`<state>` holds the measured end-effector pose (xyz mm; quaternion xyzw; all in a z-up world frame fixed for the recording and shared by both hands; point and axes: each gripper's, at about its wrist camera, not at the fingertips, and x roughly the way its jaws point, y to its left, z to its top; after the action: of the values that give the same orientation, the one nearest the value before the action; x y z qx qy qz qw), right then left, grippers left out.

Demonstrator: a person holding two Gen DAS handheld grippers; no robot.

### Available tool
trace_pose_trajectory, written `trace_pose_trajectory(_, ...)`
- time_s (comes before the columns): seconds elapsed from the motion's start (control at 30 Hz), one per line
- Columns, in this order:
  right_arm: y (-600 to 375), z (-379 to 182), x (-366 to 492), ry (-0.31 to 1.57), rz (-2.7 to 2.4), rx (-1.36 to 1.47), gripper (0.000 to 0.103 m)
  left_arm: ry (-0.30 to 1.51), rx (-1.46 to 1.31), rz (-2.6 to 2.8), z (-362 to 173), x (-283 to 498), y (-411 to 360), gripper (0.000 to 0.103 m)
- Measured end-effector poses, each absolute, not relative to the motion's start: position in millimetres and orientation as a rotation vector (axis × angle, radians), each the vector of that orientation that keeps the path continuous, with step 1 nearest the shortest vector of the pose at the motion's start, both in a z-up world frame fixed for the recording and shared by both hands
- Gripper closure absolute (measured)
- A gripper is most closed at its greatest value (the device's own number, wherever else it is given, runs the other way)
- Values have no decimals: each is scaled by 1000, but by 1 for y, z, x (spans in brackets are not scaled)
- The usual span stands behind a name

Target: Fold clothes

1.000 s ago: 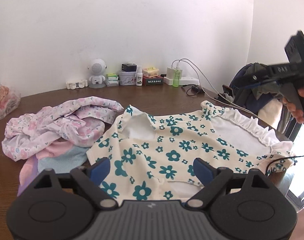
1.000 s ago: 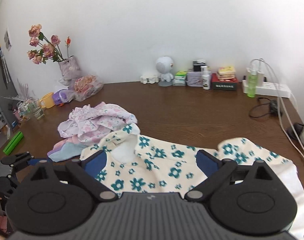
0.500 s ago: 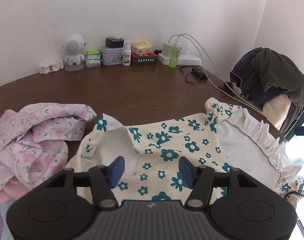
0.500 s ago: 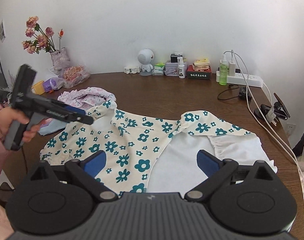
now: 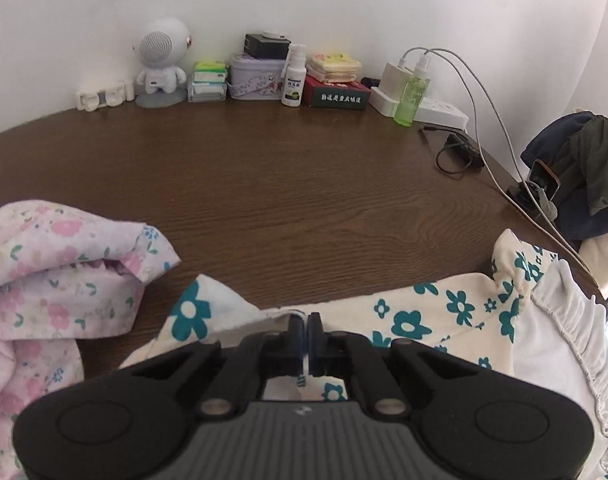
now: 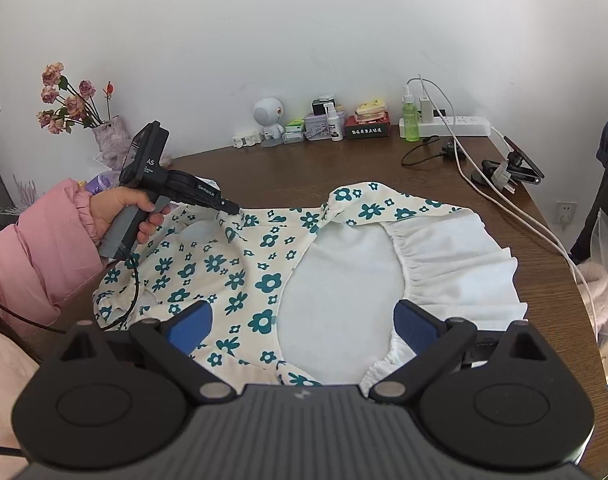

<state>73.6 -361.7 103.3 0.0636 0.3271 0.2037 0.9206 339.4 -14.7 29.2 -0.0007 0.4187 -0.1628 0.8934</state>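
We see a cream garment with teal flowers [image 6: 240, 276] spread on the brown wooden table [image 5: 288, 184], its white lining and gathered white frill [image 6: 460, 264] turned up on the right side. The left gripper [image 5: 305, 330] has its two jaws pressed together on a fold at the far edge of this garment, a thin strip of cloth pinched between the pads; from the right wrist view the same gripper [image 6: 233, 209] bites the fabric at the far left, held by a hand [image 6: 122, 210] coming out of a pink sleeve [image 6: 40, 256]. The right gripper [image 6: 302, 326] hangs over the near edge with its blue-padded jaws spread wide and nothing between them. A pink floral heap of clothes [image 5: 52, 280] lies to the left, just beside the garment.
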Motion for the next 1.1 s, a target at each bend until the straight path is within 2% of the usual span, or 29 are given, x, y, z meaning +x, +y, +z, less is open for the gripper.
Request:
trace_pose_trajectory(0.07,-359,99,75,682,423,129,4,862,-1,-355,34,330,-10,96)
trace_pose_trajectory(0.13,-356,96,74,693,437,131,4,860,-2,-375,40,321,-4,62)
trace_pose_trajectory(0.17,-355,94,73,698,444,133,4,849,14,-396,44,311,0,56)
trace_pose_trajectory(0.2,-354,93,73,699,447,138,4,835,34,-419,49,299,6,52)
trace_pose_trajectory(0.3,-352,89,73,703,456,154,4,845,185,-409,49,275,6,51)
trace_pose_trajectory(0.47,-338,85,77,706,516,167,4,866,323,-407,29,266,8,52)
trace_pose_trajectory(0.5,-335,85,76,706,527,165,4,879,322,-409,24,269,10,61)
trace_pose_trajectory(0.53,-332,85,75,706,537,162,4,895,307,-421,22,270,14,75)
trace_pose_trajectory(0.57,-330,85,73,707,544,158,4,911,289,-435,21,271,17,84)
trace_pose_trajectory(0.6,-329,86,72,708,544,155,4,927,271,-449,20,271,21,100)
trace_pose_trajectory(0.73,-337,82,72,724,505,155,4,920,405,-406,23,250,17,102)
trace_pose_trajectory(0.87,-343,70,80,757,464,144,4,904,386,-376,29,237,24,101)
trace_pose_trajectory(0.97,-342,57,88,799,438,126,4,887,393,-340,33,228,26,90)
trace_pose_trajectory(1.07,-346,52,87,802,439,142,4,802,323,-327,49,207,36,52)
trace_pose_trajectory(1.1,-348,52,86,788,436,149,4,758,283,-327,56,195,39,35)
